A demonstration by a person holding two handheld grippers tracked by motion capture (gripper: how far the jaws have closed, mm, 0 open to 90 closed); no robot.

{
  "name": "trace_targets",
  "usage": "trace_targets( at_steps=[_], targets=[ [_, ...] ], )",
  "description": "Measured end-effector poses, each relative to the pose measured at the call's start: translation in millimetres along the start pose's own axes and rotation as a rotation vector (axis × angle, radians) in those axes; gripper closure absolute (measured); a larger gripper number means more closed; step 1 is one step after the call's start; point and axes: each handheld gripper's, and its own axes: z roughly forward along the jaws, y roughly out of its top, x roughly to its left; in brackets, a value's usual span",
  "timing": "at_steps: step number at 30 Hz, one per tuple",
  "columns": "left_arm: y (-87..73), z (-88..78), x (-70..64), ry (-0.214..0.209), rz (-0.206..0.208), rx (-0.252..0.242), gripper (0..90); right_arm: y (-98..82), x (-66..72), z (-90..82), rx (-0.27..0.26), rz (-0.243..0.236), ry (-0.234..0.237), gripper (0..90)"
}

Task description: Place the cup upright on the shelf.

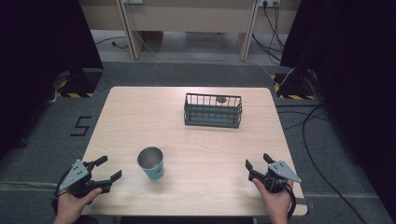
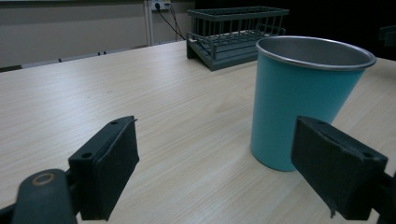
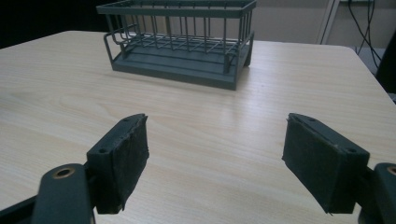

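Note:
A teal metal cup (image 1: 151, 163) stands upright on the light wooden table (image 1: 140, 116), near its front left. In the left gripper view the cup (image 2: 299, 98) is close ahead, to the right of centre. My left gripper (image 1: 108, 168) is open at the front left corner, a short way left of the cup; its jaws (image 2: 219, 168) are wide apart with nothing between them. My right gripper (image 1: 258, 162) is open near the front right edge, and the jaws (image 3: 224, 163) hold nothing. A dark wire basket (image 1: 213, 111) stands at the back centre-right.
The basket (image 3: 182, 42) lies straight ahead of the right gripper and also appears far off as the basket (image 2: 233, 35) in the left gripper view. A small dark object (image 1: 221, 99) rests inside it. Cables (image 1: 308, 140) trail on the floor to the right.

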Motion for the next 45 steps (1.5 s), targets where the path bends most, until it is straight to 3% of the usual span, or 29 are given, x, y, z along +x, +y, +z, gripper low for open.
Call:
trace_targets(
  at_steps=[3, 7, 8, 16, 45],
  targets=[
    [1.6, 3.3, -2.2, -0.022, -0.026, -0.017, 14.4, 0.4, 1.9, -0.6, 0.0, 0.001, 0.009, 22.4],
    [2.6, 9.1, -6.5, -0.048, -0.03, -0.014, 14.3, 0.4, 2.4, -1.0, 0.002, 0.003, 0.012, 22.4],
    [3.7, 13.2, -10.4, -0.064, -0.011, -0.009, 14.3, 0.5, 2.8, -1.4, 0.001, 0.007, 0.015, 22.3],
    [5.5, 26.7, -23.6, -0.133, 0.018, 0.011, 14.4, 2.1, 1.2, -0.7, -0.005, 0.025, 0.023, 22.4],
    [9.2, 77.0, -43.3, -0.217, 0.091, 0.07, 14.3, 1.7, 2.7, 2.4, 0.0, 0.03, 0.028, 22.5]
  ],
)
